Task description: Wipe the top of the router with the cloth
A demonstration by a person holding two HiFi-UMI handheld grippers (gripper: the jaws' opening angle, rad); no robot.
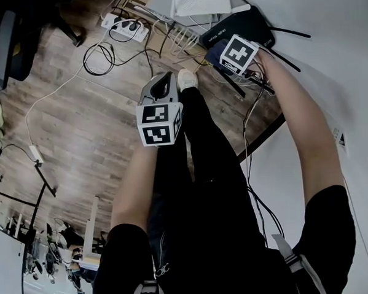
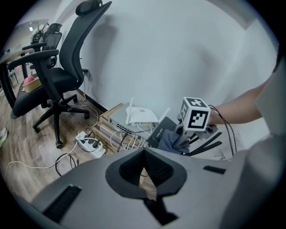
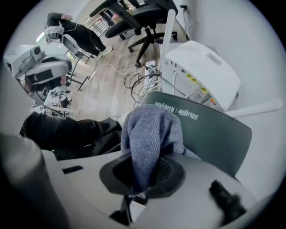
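Cloth (image 3: 152, 129) between fingers (image 3: 173, 172) of right gripper (image 3: 143, 176) (far fold on the router (image 3: 214, 134))

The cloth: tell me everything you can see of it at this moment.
The cloth is a blue-grey piece of ribbed, towel-like fabric, bunched into a rounded wad. The right gripper is shut on one end of it, and the rest bulges out ahead of the jaws. Its front seems to rest on the flat dark top of the router, near the edge by the printed logo. In the left gripper view it shows as a small blue bundle just below the right gripper.
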